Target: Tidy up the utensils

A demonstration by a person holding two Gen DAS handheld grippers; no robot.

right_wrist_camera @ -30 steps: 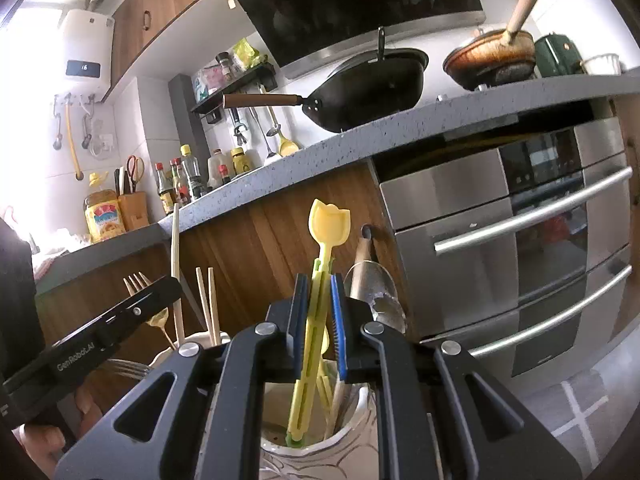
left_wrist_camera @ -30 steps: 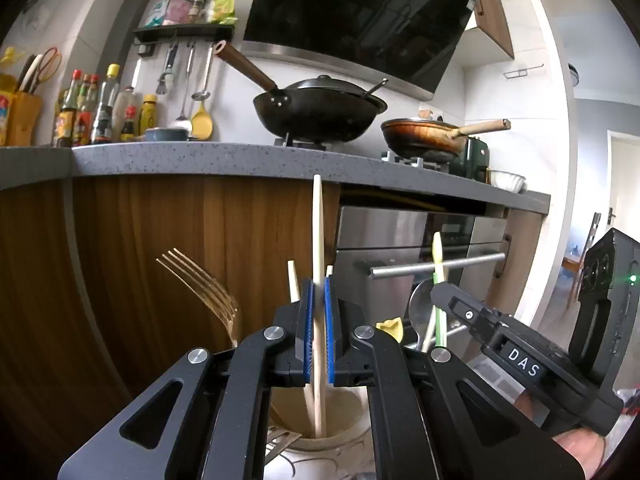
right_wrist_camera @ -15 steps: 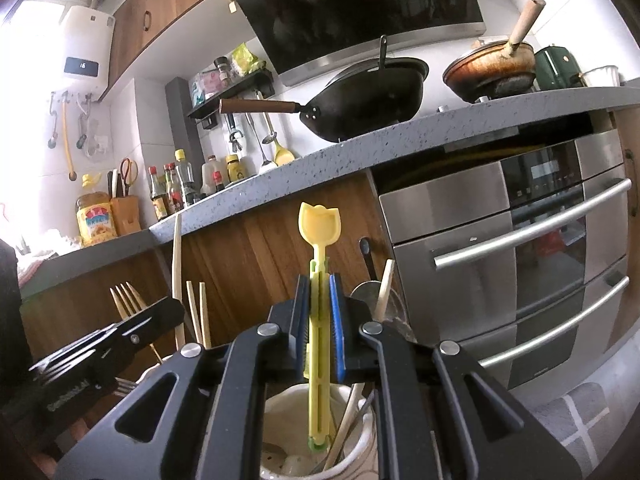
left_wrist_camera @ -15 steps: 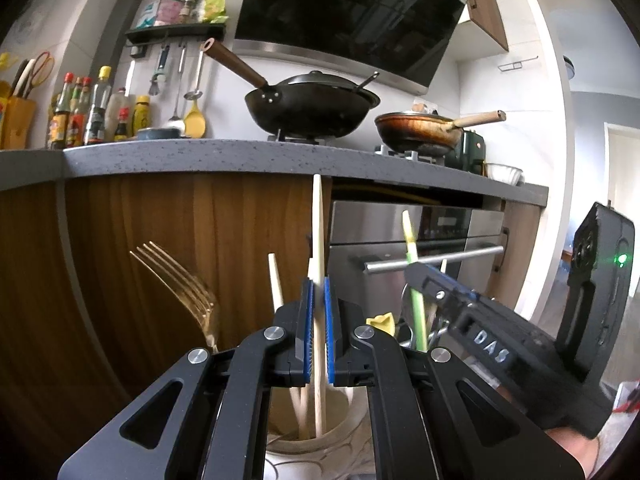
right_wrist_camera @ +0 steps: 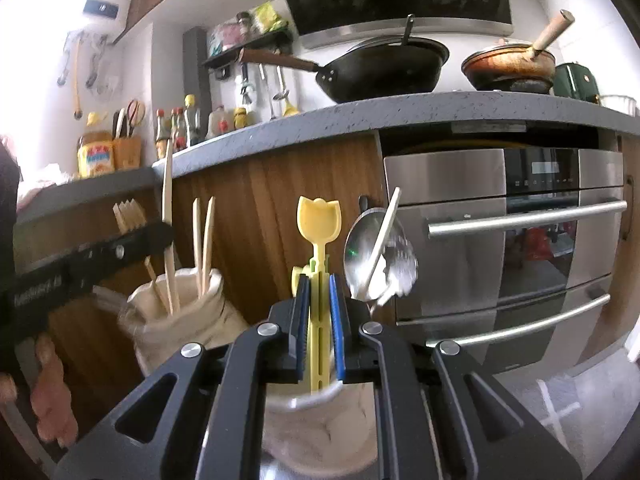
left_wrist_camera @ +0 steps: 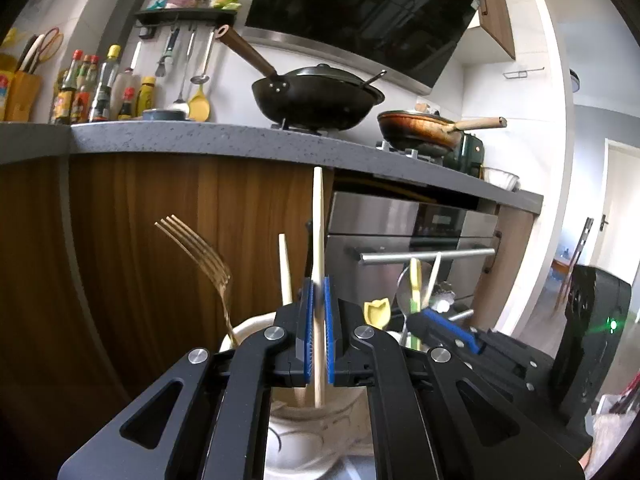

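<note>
Both grippers clamped on utensils above two holders

Oven (right_wrist_camera: 504, 248) fills the 3 o'clock area of the right wrist view. Cream holder (right_wrist_camera: 180, 312) stands at 9 o'clock, white holder (right_wrist_camera: 320, 420) at 6 o'clock. Left gripper (left_wrist_camera: 317, 336) blue pads pinch an upright wooden chopstick (left_wrist_camera: 318, 232), its lower end inside the cream holder. Right gripper (right_wrist_camera: 319, 328) pads are pressed onto a yellow utensil (right_wrist_camera: 319, 224), its lower end in the white holder. Gold fork (left_wrist_camera: 200, 256) leans toward 10 o'clock.
</note>
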